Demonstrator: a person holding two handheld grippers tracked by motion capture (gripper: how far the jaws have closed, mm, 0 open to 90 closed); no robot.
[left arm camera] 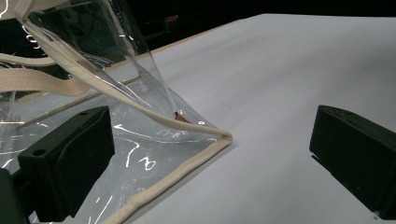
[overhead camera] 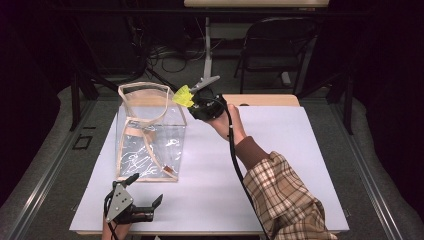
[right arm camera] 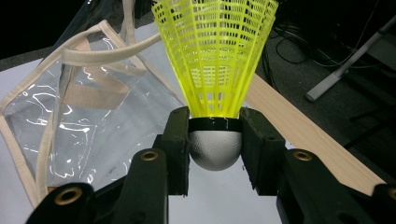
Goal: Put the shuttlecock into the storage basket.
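Observation:
A clear plastic tote bag point(overhead camera: 150, 135) with beige trim and straps stands open on the white table point(overhead camera: 280, 150). My right gripper point(overhead camera: 196, 102) is held up beside the bag's top right corner, shut on a yellow shuttlecock point(overhead camera: 183, 96). In the right gripper view its jaws clamp the shuttlecock's grey cork head point(right arm camera: 215, 149), with the yellow skirt point(right arm camera: 215, 51) pointing away and the bag point(right arm camera: 88, 116) beyond. My left gripper point(overhead camera: 146, 189) rests near the table's front left edge, open. In the left gripper view the bag's bottom corner point(left arm camera: 196, 135) lies between its wide-apart jaws.
A wooden board point(overhead camera: 260, 100) lies along the table's far edge. Behind the table stand a black folding chair point(overhead camera: 272, 47) and a desk leg with cables on the floor. Bare white table stretches right of the bag.

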